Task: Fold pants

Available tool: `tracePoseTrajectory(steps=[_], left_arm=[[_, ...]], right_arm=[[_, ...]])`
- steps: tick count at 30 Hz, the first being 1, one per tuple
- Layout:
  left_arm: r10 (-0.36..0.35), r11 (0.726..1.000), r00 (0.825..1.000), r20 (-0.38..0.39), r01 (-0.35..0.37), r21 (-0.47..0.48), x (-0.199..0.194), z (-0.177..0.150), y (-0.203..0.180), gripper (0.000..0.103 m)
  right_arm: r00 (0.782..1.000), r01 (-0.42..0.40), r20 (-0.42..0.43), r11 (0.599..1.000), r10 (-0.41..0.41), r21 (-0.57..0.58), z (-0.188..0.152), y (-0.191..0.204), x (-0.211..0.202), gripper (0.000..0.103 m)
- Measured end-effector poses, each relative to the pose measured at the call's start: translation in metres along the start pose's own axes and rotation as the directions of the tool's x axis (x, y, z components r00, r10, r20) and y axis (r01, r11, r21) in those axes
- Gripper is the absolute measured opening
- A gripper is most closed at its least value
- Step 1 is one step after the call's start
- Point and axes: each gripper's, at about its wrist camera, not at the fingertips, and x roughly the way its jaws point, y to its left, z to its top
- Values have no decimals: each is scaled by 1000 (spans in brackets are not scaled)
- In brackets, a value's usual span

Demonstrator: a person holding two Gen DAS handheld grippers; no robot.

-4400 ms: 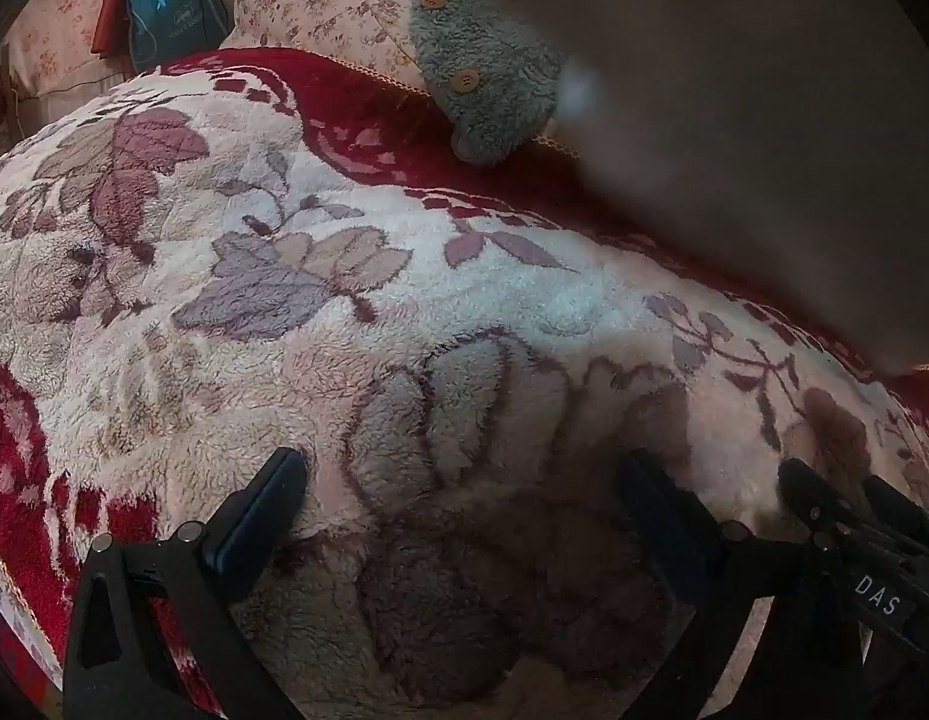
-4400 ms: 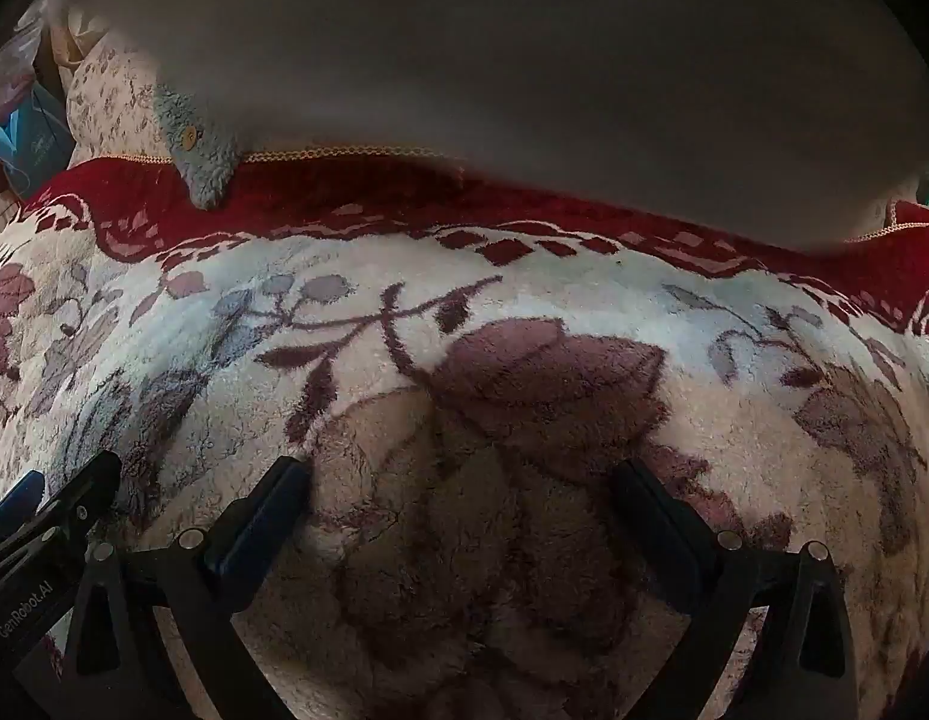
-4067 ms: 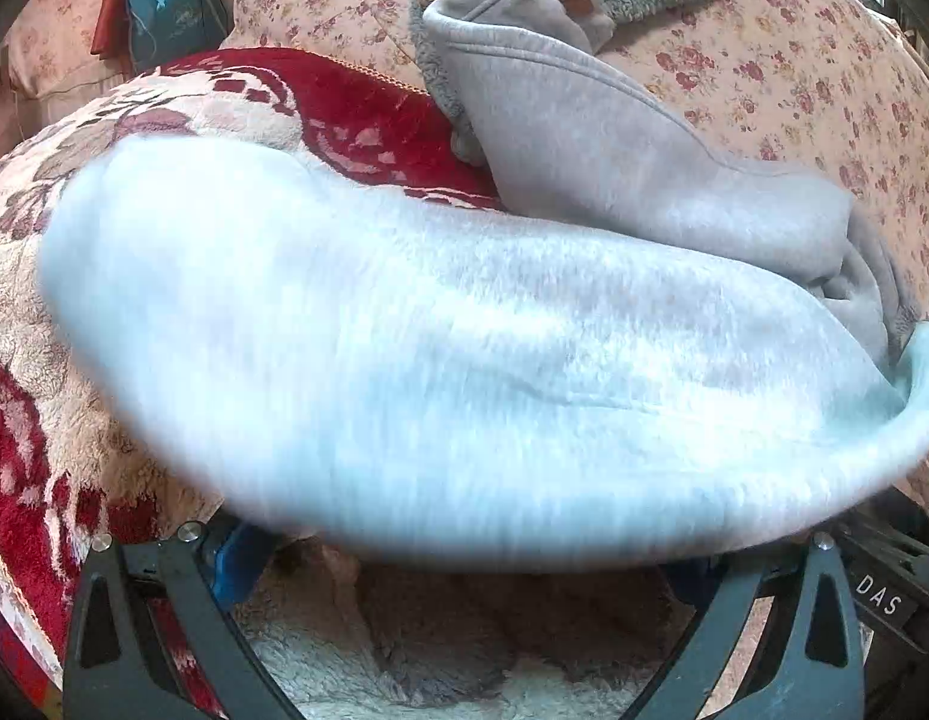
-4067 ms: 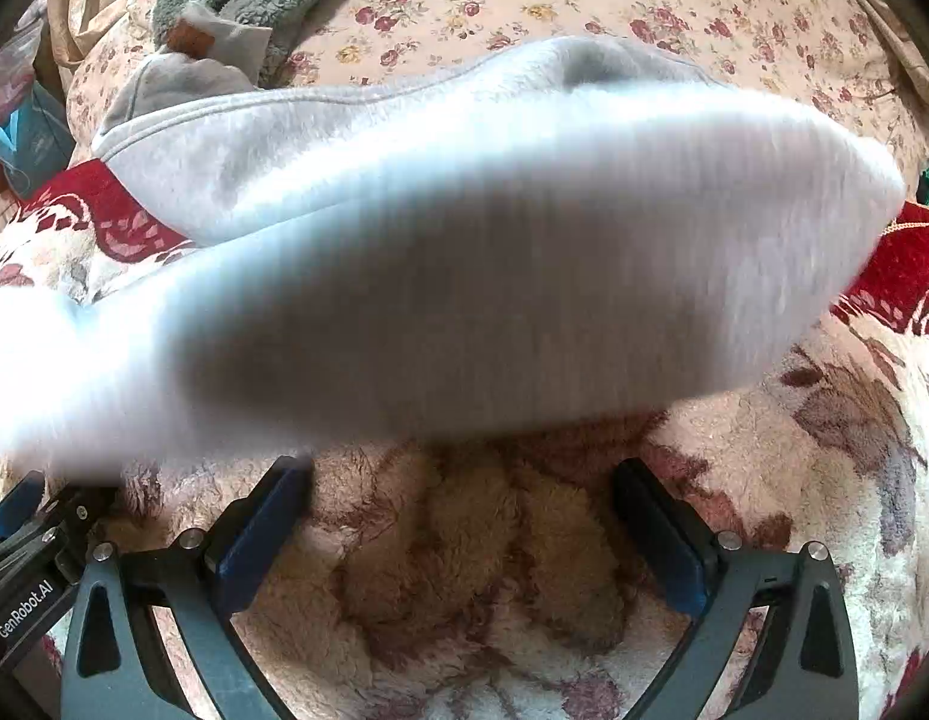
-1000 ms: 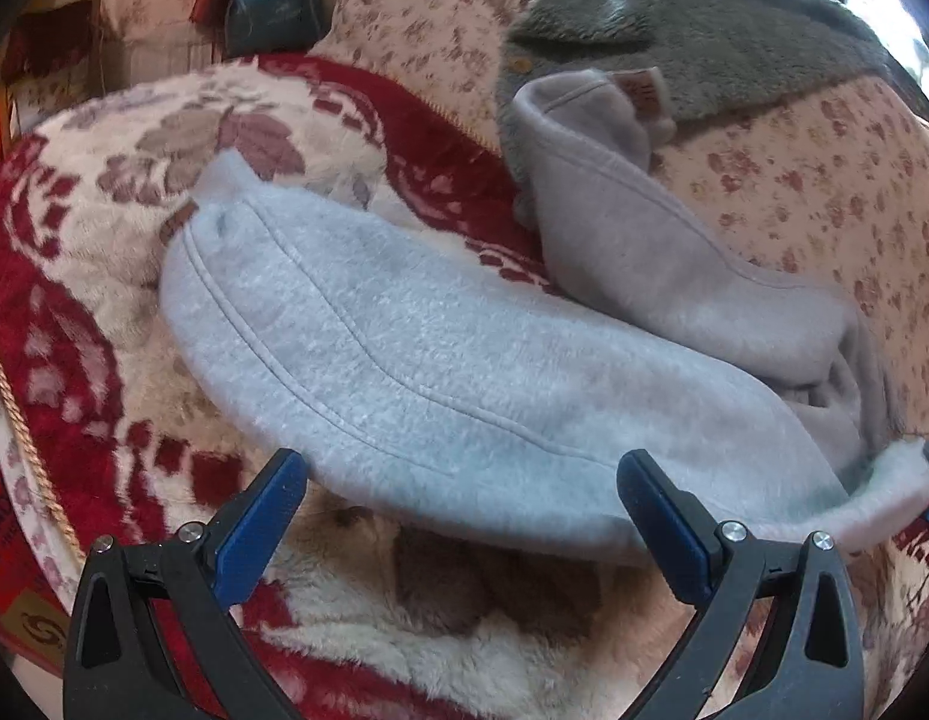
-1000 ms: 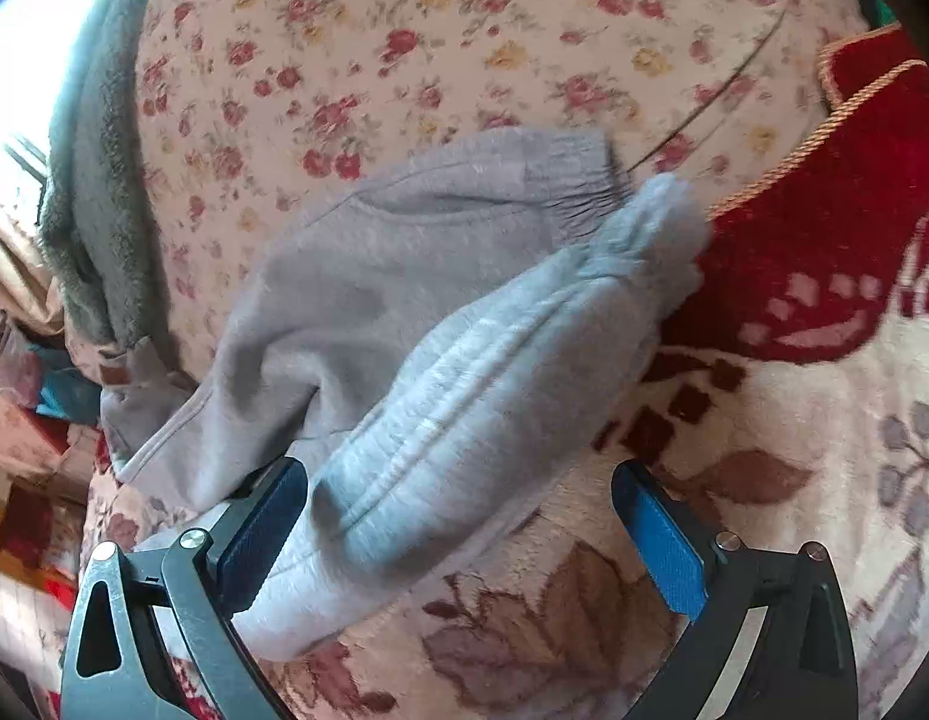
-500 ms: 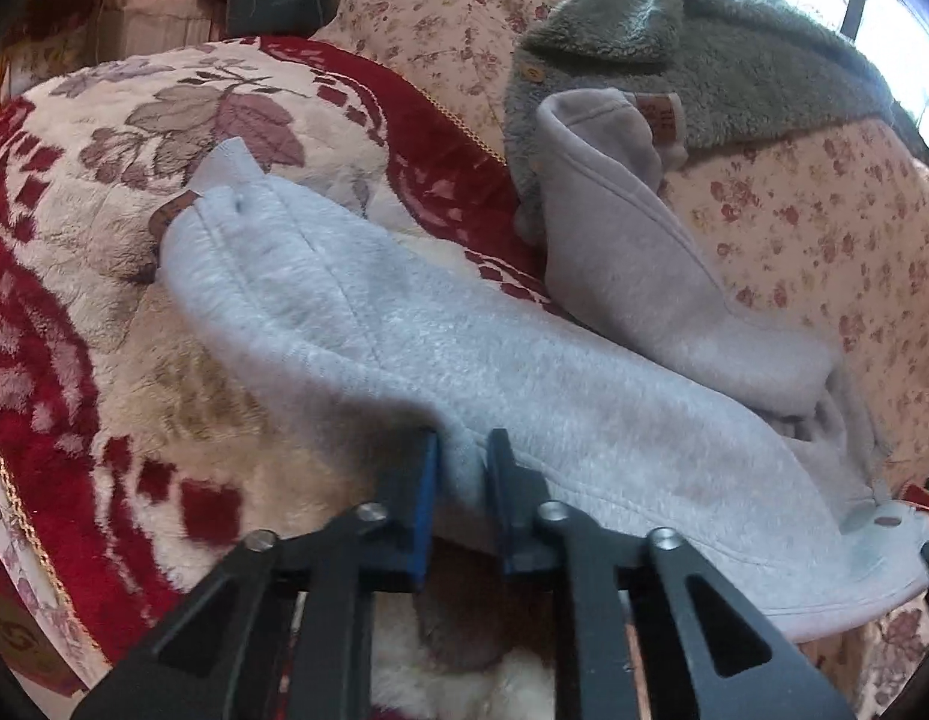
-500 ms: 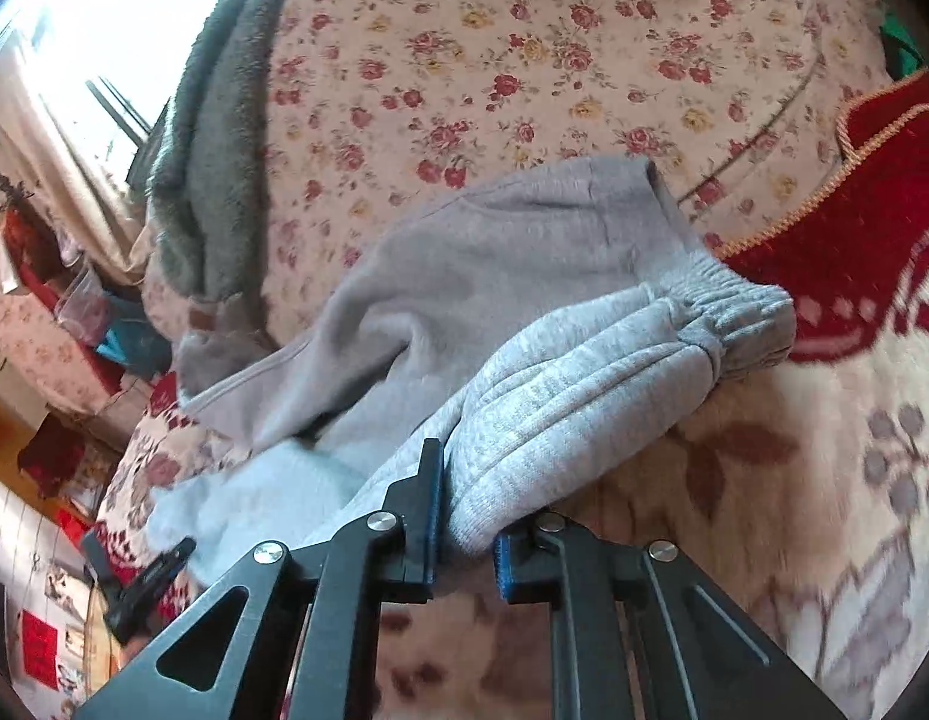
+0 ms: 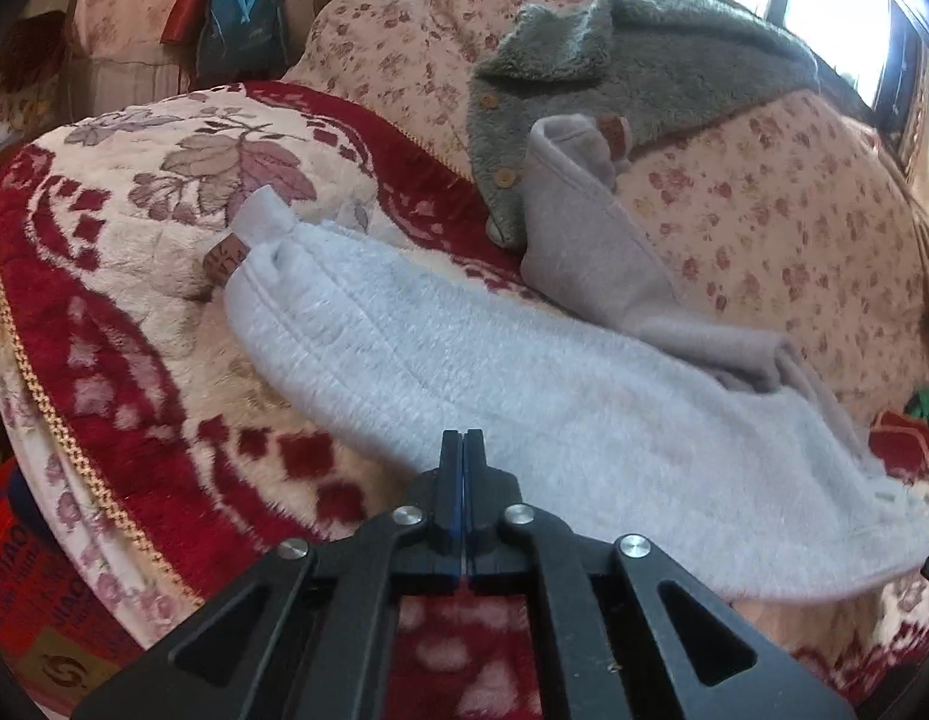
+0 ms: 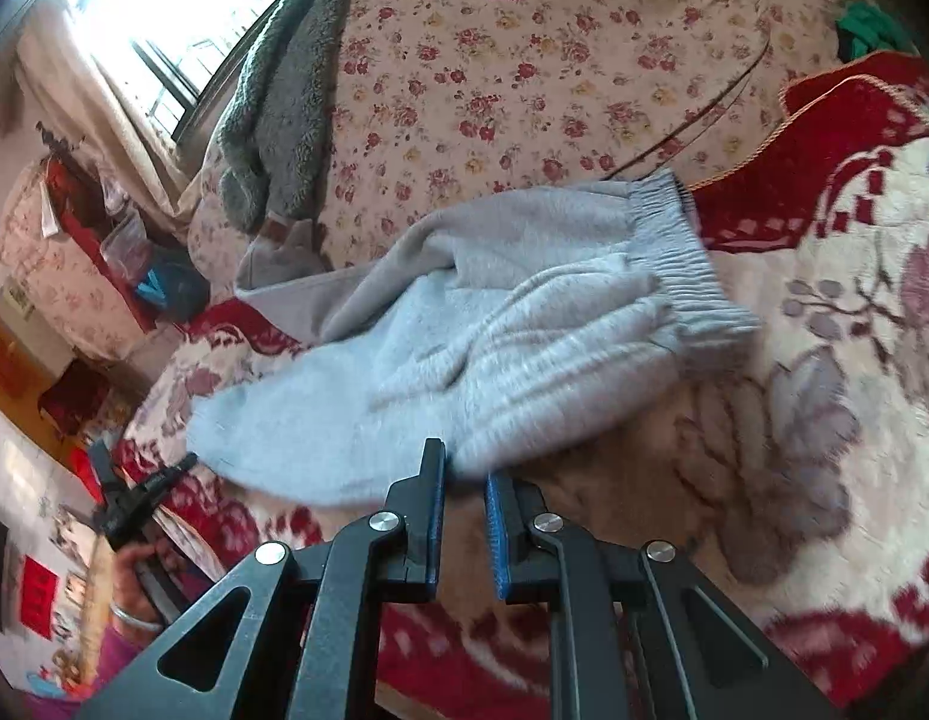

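Light grey fleece pants (image 9: 524, 372) lie across a red and cream flowered blanket (image 9: 134, 240). One leg runs up onto a floral quilt (image 9: 764, 210). My left gripper (image 9: 461, 438) is shut, its tips pinching the near edge of the lower leg. The right wrist view shows the same pants (image 10: 524, 348) with the elastic waistband (image 10: 674, 252) at the right. There my right gripper (image 10: 464, 474) is shut on a fold of the near edge, fabric bunched between its pads. The left gripper (image 10: 152, 486) shows far left, at the pants' other end.
A grey-green fleece jacket (image 9: 614, 60) lies on the quilt behind the pants. A blue bag (image 9: 242, 30) stands at the far left beyond the blanket. The blanket's gold-trimmed edge (image 9: 56, 420) drops off at left. A person's hand (image 10: 128, 588) holds the left gripper.
Both grippers went from wide open to shut on the pants' near edge. Both have since drawn back, the right one farther, and the waistband end has spread out.
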Motion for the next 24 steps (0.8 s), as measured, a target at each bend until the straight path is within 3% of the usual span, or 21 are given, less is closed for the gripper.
tracePoseTrajectory(steps=[3,4,5,7,8,9,13,16,19,22,23,24], left_arm=[[13,999,1000,-16,-14,-37,4,-4,6,6],[20,998,1000,-20,-21,-56,5,-5,8,21],[24,997,999,-21,-25,-75,6,-7,11,45],[15,993,1000,-9,-16,-117,5,-10,15,66],[14,991,1000,-7,-15,-129,6,-11,17,67],[19,991,1000,-11,-20,-129,6,-12,17,67],[51,990,998,-45,-56,-128,15,-11,18,74],[50,985,997,-67,-60,-161,24,-10,23,77],[51,979,995,-80,-66,-193,34,-9,26,77],[55,974,995,-81,-72,-213,47,-3,25,79],[56,973,995,-82,-73,-220,52,-1,24,80],[53,971,995,-87,-72,-228,57,0,23,80]], right_arm=[[999,41,-7,997,-41,62,-3,-21,-1,12],[1000,25,11,991,-26,130,-2,-32,-2,14],[1000,-3,17,982,0,191,-2,-43,-2,18],[999,-33,0,962,34,269,-3,-56,2,55],[999,-36,-1,957,38,287,-5,-59,3,90],[999,-44,12,950,42,308,-7,-62,4,97],[999,-26,-26,949,36,315,-10,-68,22,97],[997,-43,-47,917,67,396,-14,-82,48,97],[996,-75,-9,900,87,430,-14,-90,62,97],[995,-101,40,909,93,405,-5,-90,73,94],[995,-100,41,906,91,411,-3,-91,77,79],[995,-103,41,898,94,429,-1,-93,81,53]])
